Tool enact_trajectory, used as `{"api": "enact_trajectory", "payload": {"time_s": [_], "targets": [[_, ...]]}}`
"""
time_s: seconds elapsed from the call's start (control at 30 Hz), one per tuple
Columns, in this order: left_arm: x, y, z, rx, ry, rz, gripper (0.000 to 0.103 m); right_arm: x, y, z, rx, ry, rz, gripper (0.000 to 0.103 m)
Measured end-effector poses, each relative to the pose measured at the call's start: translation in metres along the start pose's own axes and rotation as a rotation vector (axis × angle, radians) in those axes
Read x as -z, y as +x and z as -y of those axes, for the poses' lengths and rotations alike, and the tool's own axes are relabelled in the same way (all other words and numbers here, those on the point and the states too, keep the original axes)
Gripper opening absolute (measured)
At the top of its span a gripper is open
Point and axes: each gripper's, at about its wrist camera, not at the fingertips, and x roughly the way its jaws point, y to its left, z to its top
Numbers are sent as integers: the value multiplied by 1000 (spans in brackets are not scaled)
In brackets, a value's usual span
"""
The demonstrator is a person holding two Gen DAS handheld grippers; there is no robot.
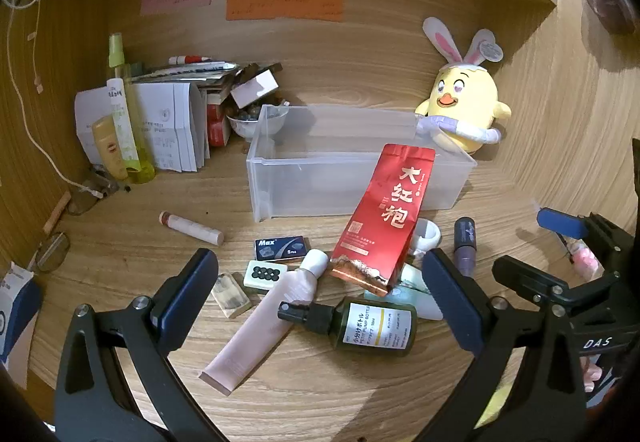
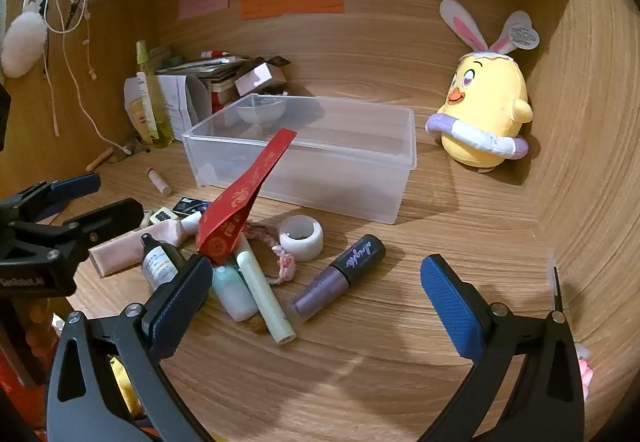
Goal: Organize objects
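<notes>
At the far left of the wooden tabletop [image 1: 312, 402], a tall green spray bottle [image 1: 120, 114] and a short yellow tube [image 1: 109, 152] stand before folded printed papers [image 1: 168, 122]; their print is too small to read. Nearer, a white stick with a reddish end [image 1: 192, 228] lies alone.

The left tongs [image 1: 320, 298] hang wide over the clutter with nothing between their pads. Below them lie a dark blue box marked "Max" and "5 Pcs" [image 1: 280, 247], a white tile printed with black dots [image 1: 265, 274], a pale pink tube [image 1: 264, 318] and a dark green spray bottle [image 1: 360, 326] whose white label reads "PETIT PUMP BOTTLE" under a line of Japanese.

A red foil pouch [image 1: 386, 214] bearing the large gold characters 大红袍 leans with its top against the front wall of the clear plastic bin [image 1: 280, 186], its base among the bottles. The bin sits mid-tabletop, and nothing can be seen in it.

Right of the pouch, a white tape roll [image 2: 301, 237] sits beside a pink braided band [image 2: 280, 262], a small white-and-mint bottle [image 2: 234, 294] and a pale green tube [image 2: 266, 298]. A purple bottle with a dark cap [image 2: 340, 278] carries cursive lettering I cannot make out.

The right tongs [image 2: 316, 302] are likewise spread wide and empty, over that purple bottle.

At the far right, a yellow chick plush [image 2: 484, 114] with bunny ears stands against the back wall, a heart-shaped tag on one ear. Pink, green and orange notes [image 2: 292, 0] are stuck above, their writing illegible.
</notes>
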Motion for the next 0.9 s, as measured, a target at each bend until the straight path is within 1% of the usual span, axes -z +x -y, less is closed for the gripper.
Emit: {"api": "enact_trajectory", "payload": {"time_s": [0.3,0.9], "targets": [[-1,0,2,10,-1,-4,103,0,-3,-4,-12,-4,7,103],[-2,0,3,21,6,-8,103,0,-6,-4,-7,-6,15,103]]}}
